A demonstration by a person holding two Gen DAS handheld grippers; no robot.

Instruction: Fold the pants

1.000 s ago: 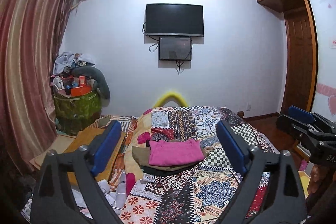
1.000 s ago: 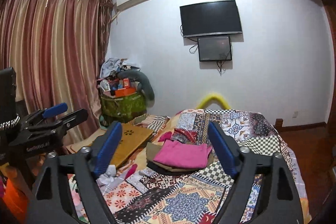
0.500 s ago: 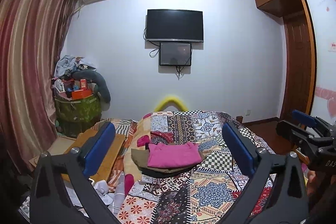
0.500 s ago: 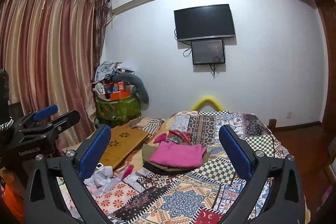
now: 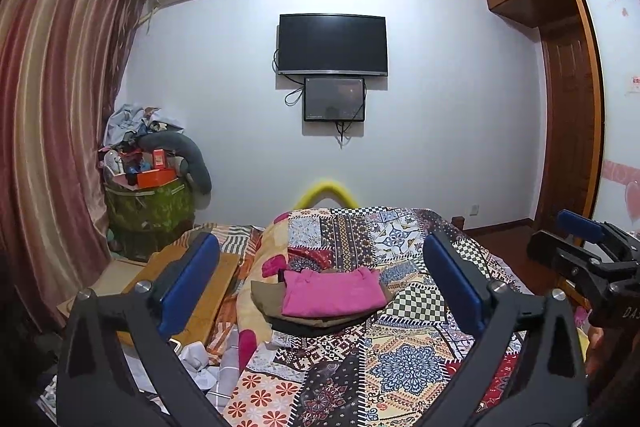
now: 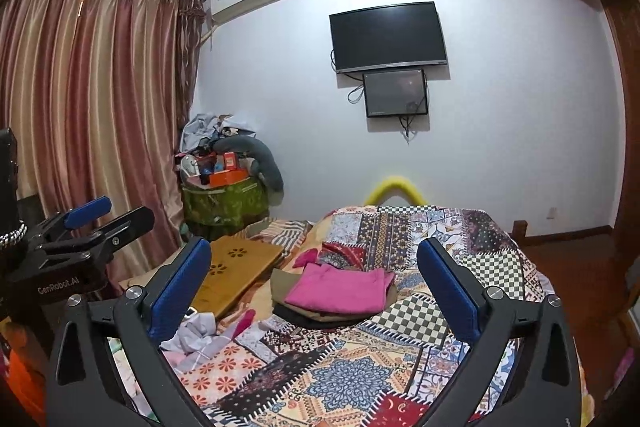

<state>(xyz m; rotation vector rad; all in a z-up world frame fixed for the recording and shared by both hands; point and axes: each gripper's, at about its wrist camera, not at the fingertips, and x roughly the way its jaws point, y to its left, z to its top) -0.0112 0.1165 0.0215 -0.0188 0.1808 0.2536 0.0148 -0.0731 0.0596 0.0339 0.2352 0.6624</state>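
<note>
Your left hand-held gripper (image 5: 320,283) and right hand-held gripper (image 6: 314,279) both hang wide apart, empty, above the bed (image 5: 400,367). Farther off, folded pants (image 5: 332,293) top a neat stack there, probably set aside as finished.

Right claw (image 6: 316,291) held with jaws spread wide, empty, above the bed (image 6: 360,379). Folded pink garment (image 6: 340,291) tops a small clothes pile (image 6: 320,315) on the patchwork quilt.
</note>
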